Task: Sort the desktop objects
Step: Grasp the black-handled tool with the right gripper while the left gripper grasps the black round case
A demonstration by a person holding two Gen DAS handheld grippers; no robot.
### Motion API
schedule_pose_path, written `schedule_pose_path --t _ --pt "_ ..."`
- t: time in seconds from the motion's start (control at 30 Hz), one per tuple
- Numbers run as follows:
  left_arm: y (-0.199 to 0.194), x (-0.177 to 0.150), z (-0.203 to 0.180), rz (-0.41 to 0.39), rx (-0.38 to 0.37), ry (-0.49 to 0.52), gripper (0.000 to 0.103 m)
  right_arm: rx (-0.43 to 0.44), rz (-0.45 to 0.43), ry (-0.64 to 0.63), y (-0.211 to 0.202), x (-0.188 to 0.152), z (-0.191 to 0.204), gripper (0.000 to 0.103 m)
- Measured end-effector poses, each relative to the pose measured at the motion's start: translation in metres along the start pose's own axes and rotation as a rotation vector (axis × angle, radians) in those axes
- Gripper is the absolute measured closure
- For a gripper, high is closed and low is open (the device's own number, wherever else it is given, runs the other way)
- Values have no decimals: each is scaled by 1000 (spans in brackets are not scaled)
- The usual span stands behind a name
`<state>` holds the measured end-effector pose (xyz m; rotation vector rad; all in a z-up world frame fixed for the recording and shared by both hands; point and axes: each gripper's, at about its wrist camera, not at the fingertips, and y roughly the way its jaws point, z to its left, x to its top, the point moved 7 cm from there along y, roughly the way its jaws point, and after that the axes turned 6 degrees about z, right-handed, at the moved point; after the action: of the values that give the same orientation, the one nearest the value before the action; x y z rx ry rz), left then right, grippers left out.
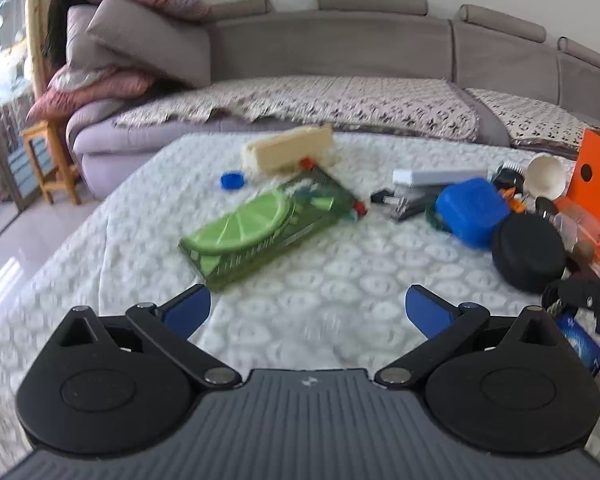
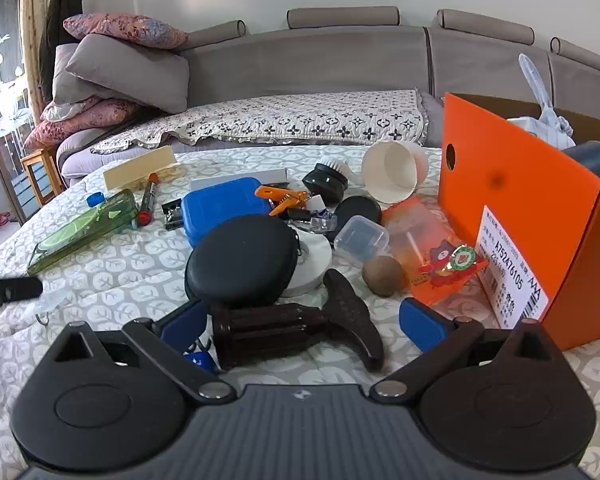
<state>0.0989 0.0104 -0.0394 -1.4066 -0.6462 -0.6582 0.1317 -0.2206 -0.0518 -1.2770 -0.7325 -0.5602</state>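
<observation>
Dark ribbed tool (image 2: 284, 330) lies between right claw (image 2: 304, 320) fingers, untouched.

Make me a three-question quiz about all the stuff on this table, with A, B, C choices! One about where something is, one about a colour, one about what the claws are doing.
1. Where does the red marker lie?
A. Inside the paper cup
B. Beside the green lime case
C. On top of the orange box

2. What colour is the lidded plastic box behind the round black pouch?
A. Blue
B. Yellow
C. Pink

3. What is the right claw doing?
A. Squeezing the paper cup
B. Shut on nothing
C. Open, with a dark brown handled tool between its fingers

Answers:
1. B, the marker lies just right of the green lime case.
2. A, its lid is bright blue.
3. C, the blue fingers stand wide apart around the dark brown tool; the left claw is open too.
</observation>
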Motion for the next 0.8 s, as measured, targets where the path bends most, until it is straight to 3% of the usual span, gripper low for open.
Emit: schedule_pose_path --t 0.43,0.8 --pt "18 17 -36 -60 -58 60 0 24 13 -8 7 -1 -1 0" --pt "25 20 -36 -32 -62 17 0 55 16 -6 11 3 -1 0"
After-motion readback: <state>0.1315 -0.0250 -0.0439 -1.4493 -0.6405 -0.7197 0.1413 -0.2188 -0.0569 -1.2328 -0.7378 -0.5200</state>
